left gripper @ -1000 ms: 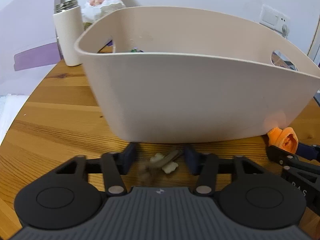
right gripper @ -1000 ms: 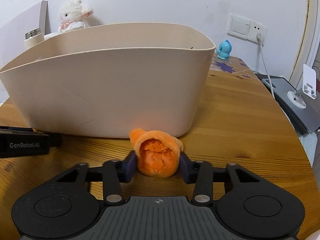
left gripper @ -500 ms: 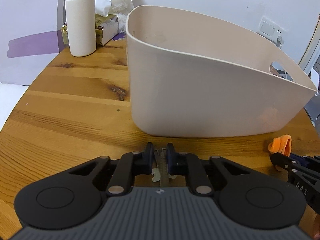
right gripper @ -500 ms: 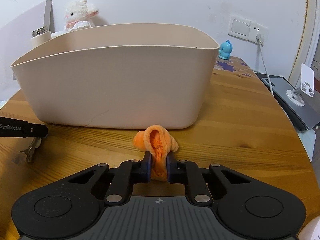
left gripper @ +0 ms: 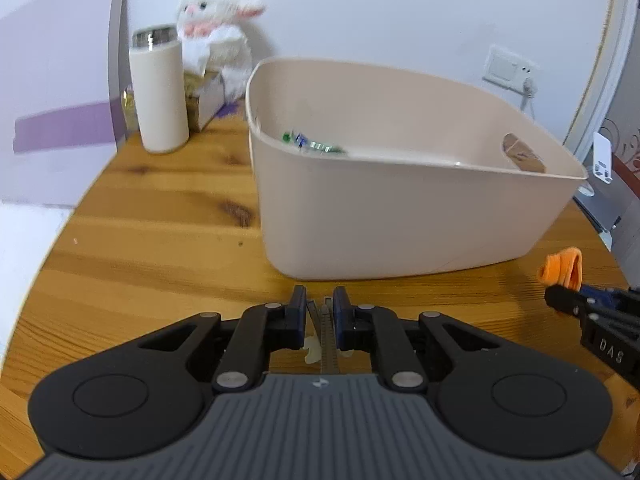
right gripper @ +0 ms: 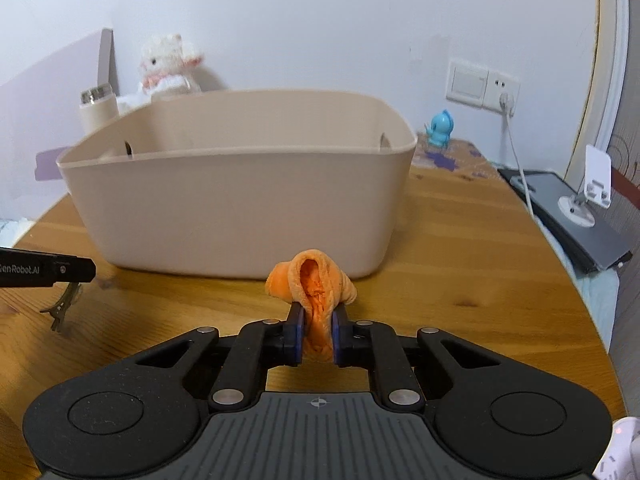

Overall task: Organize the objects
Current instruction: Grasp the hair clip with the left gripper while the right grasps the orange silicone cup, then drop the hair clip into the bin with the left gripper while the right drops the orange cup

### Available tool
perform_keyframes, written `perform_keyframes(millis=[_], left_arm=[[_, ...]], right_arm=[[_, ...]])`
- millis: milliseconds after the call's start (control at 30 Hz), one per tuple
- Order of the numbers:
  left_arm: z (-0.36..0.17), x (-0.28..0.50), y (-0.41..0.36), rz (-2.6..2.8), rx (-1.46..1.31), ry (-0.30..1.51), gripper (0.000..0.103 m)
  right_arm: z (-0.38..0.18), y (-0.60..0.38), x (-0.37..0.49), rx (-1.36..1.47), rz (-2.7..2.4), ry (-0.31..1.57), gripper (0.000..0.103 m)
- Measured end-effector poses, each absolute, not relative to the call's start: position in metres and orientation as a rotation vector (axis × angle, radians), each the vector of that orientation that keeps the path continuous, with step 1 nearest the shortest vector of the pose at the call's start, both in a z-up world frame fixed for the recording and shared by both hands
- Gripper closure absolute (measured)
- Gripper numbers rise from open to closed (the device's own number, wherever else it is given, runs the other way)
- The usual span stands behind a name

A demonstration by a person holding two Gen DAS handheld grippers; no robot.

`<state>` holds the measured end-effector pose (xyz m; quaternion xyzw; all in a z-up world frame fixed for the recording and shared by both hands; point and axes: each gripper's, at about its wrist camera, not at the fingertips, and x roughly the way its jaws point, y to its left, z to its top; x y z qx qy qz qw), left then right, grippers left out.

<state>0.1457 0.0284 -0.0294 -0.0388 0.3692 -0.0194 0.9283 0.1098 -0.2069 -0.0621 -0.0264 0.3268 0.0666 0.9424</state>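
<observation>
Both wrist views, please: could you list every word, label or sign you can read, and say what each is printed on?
"GenRobot.AI": white print on the left gripper body, partly cut off at the right wrist view's left edge.
"DAS": white letters on the right gripper body, left wrist view.
Small items inside the beige bin: any print too blurred to read.

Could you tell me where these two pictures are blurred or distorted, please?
Left wrist view: plush lamb and bin are smeared, wall edges bow from the fisheye. Right wrist view: bin rim soft, orange cloth fairly sharp, door frame curves.

Wooden table (right gripper: pixel 460 248), beige bin (right gripper: pixel 240 200), white bottle (left gripper: pixel 160 96)
</observation>
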Motion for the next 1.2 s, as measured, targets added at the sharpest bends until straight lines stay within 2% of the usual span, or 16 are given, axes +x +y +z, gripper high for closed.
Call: perform_keyframes(millis=[433, 767, 1000, 1200], left_arm=[[0.034, 0.133, 0.016, -0.106, -0.031, 0.604, 0.088], [0.064, 0.165, 0.001, -0.120, 0.018, 0.530, 0.088], [0.063, 0.210, -0.007, -0.092, 0.046, 0.535, 0.088], [0.038, 0.250, -0.008, -0.092, 0.031, 0.661, 0.088]], right_arm=[[-0.003, -0.202, 0.101, -0.048, 0.156, 0.487, 0.090], [0.030, -0.198, 0.123, -0.020, 0.148, 0.404, 0.090], [0.031, -0.198, 0.154, -0.016, 0.132, 0.412, 0.090], [0.011, -0.189, 0.183, -0.049, 0.132, 0.485, 0.090]])
